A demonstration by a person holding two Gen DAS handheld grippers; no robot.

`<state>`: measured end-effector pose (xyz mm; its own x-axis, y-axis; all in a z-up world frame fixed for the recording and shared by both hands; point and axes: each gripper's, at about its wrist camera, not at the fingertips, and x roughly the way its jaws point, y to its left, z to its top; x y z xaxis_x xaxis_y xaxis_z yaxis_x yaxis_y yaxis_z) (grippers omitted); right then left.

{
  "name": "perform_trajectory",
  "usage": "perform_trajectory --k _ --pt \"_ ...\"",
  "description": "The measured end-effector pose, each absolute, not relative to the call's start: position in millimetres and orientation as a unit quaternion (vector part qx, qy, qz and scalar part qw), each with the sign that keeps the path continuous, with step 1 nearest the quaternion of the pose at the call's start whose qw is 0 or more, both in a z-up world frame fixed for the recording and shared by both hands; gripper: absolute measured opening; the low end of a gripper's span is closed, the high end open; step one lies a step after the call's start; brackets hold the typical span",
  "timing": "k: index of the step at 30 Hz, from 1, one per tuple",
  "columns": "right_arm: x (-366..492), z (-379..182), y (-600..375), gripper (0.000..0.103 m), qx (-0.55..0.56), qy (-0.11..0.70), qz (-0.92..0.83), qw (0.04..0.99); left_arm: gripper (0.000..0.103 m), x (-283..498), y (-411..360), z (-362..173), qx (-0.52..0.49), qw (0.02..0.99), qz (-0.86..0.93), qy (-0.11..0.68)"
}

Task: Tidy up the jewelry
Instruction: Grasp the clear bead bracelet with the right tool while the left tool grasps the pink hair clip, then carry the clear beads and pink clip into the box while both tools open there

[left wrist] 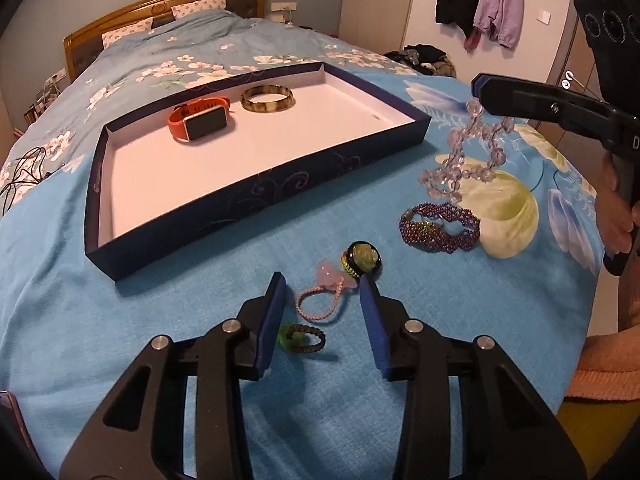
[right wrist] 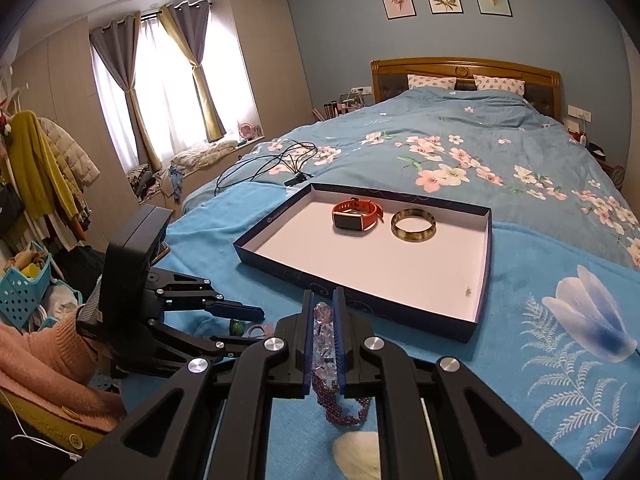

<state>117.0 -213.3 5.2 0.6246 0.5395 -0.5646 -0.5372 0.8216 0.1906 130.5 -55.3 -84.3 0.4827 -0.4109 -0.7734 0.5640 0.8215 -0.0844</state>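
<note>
A navy tray [left wrist: 260, 196] with a white floor lies on the blue blanket and holds an orange watch [left wrist: 200, 122] and a marbled bangle [left wrist: 267, 98]. My left gripper [left wrist: 323, 286] is open low over the blanket, and a pink braided ring [left wrist: 320, 300] lies between its fingers untouched. A green ring [left wrist: 302, 336] and a dark flower ring [left wrist: 362, 260] lie close by, with a purple bead bracelet [left wrist: 440, 228] further right. My right gripper [right wrist: 323, 296] is shut on a clear crystal bead bracelet [left wrist: 468, 152], which dangles above the blanket. The tray [right wrist: 400, 310], watch [right wrist: 356, 216] and bangle [right wrist: 414, 226] lie ahead of it.
Black cables [right wrist: 276, 160] trail over the flowered duvet behind the tray. A person's pink sleeve [right wrist: 48, 360] is at the left, above a blue basket [right wrist: 24, 292] on the floor. Clothes hang on the wall [left wrist: 484, 0]. The bed edge curves away in front.
</note>
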Motion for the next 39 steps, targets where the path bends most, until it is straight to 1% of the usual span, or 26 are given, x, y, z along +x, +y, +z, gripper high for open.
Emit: perform_trajectory --k 1,5,9,10,16,17,18,19,20,21,24,25,26,27,30,39 --pt "117.4 4.3 -213.0 0.007 0.001 0.315 0.298 0.901 0.035 130.8 -55.9 -84.8 0.089 0.855 -0.287 0.423" --pt "116.8 2.5 -211.7 0.007 0.004 0.316 0.299 0.900 0.019 130.5 -56.5 -85.1 0.089 0.855 -0.289 0.422" --pt "117.3 3.8 -212.3 0.007 0.007 0.315 0.298 0.901 0.014 127.9 -56.6 -82.4 0.088 0.858 -0.288 0.415" --pt "118.0 4.8 -212.4 0.007 0.008 0.314 0.298 0.901 0.004 127.7 -56.3 -81.4 0.085 0.859 -0.290 0.413" --pt "119.8 6.8 -214.7 0.007 0.013 0.309 0.297 0.903 0.004 126.3 -51.6 -78.6 0.077 0.861 -0.290 0.410" --pt "119.7 6.6 -215.1 0.007 0.014 0.309 0.297 0.903 0.007 126.5 -50.2 -78.2 0.072 0.862 -0.292 0.409" --pt "119.7 6.6 -214.9 0.007 0.014 0.308 0.298 0.903 0.020 127.5 -48.6 -78.0 0.067 0.862 -0.292 0.410" --pt "119.9 6.1 -214.4 0.007 0.014 0.309 0.298 0.903 0.028 128.8 -48.4 -78.7 0.066 0.859 -0.294 0.413" --pt "119.6 6.1 -214.6 0.007 0.015 0.309 0.298 0.903 0.033 128.9 -49.3 -79.6 0.071 0.860 -0.291 0.413" --pt "120.2 5.7 -214.2 0.007 0.016 0.310 0.298 0.903 0.030 128.4 -50.2 -81.0 0.076 0.861 -0.287 0.413" --pt "121.0 3.8 -214.5 0.007 0.019 0.313 0.299 0.901 0.030 129.1 -56.0 -83.8 0.085 0.857 -0.289 0.419" --pt "120.6 3.4 -214.8 0.007 0.020 0.314 0.300 0.901 0.026 129.0 -57.3 -84.2 0.087 0.856 -0.289 0.420" --pt "120.9 3.1 -215.0 0.007 0.020 0.314 0.299 0.901 0.019 129.5 -59.0 -84.6 0.091 0.855 -0.289 0.420" --pt "121.1 2.9 -215.0 0.007 0.021 0.315 0.300 0.900 0.013 130.4 -59.8 -85.3 0.092 0.855 -0.286 0.422" --pt "121.1 2.7 -214.3 0.007 0.021 0.315 0.299 0.900 0.003 131.2 -57.9 -85.0 0.089 0.858 -0.281 0.421" --pt "126.6 8.5 -217.1 0.007 0.026 0.306 0.295 0.905 0.003 128.5 -47.0 -70.8 0.068 0.869 -0.279 0.403"
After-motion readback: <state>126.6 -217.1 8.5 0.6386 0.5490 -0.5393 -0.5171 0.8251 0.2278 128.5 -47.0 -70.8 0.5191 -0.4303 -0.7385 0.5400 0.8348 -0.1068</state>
